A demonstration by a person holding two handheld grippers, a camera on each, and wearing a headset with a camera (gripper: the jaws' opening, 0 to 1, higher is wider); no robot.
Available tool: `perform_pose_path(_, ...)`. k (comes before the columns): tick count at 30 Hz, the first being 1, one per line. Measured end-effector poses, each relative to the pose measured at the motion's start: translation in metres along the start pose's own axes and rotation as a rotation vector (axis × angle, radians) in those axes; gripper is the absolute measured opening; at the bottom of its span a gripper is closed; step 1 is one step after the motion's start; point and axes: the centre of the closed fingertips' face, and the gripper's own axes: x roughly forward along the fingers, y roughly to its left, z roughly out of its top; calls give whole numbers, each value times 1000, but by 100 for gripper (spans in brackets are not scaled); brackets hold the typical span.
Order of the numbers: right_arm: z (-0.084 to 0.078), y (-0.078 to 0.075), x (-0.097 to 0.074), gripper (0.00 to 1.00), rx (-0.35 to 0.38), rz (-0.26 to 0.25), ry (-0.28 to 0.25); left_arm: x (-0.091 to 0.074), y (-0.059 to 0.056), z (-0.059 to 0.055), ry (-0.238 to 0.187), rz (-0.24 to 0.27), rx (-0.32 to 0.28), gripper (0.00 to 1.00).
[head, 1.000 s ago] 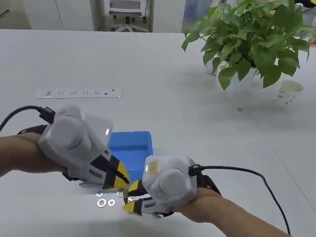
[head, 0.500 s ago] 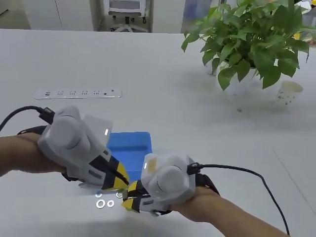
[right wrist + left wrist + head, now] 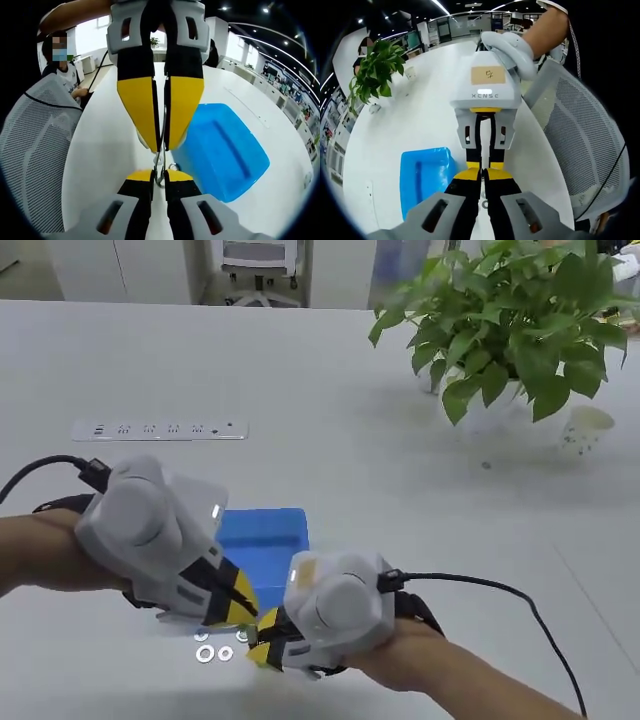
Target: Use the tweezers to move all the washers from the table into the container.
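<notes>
The thin metal tweezers [image 3: 160, 161] run between two grippers that meet tip to tip just in front of the blue container [image 3: 262, 538]. My left gripper [image 3: 243, 612] is shut on them from the left, and my right gripper [image 3: 262, 640] is shut on them from the right. In the left gripper view my left gripper [image 3: 481, 176] faces the right gripper [image 3: 483, 164], with the container [image 3: 422, 175] beside them. In the right gripper view my right gripper [image 3: 160, 176] sits below the left gripper [image 3: 161, 145]. Several small washers [image 3: 214, 652] lie on the white table [image 3: 330, 460] below the jaws; one washer [image 3: 173, 166] is near the container [image 3: 225, 150].
A white power strip [image 3: 160, 428] lies at the far left. At the back right stand a potted plant [image 3: 510, 320] and a paper cup [image 3: 585, 427]. A mesh chair [image 3: 580, 140] stands at the table's near edge, with a seated person [image 3: 60, 55] beyond it.
My right gripper has edged a little up and left, closer to the left gripper. The left gripper, washers and container have stayed put.
</notes>
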Motion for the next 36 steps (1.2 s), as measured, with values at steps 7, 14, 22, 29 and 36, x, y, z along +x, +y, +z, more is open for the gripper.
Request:
perform_pose_path(7, 5, -1, -4, 10, -7, -8, -4, -7, 1, 3, 2, 6, 2, 6)
perform_pose_path(14, 15, -4, -10, 10, -24, -14, -12, -17, 3, 6, 3, 10, 7, 6)
perform_pose_path(22, 28, -11, -18, 10, -40, -17, -24, -29, 8, 12, 2, 19, 5, 6)
perform_pose_path(29, 39, -26, -26, 10, -55, -40, -37, -41, 22, 19, -6, 53, 13, 6)
perform_pose_path(36, 47, -43, -31, 10, -70, -61, -41, -48, 36, 24, -7, 78, 28, 6)
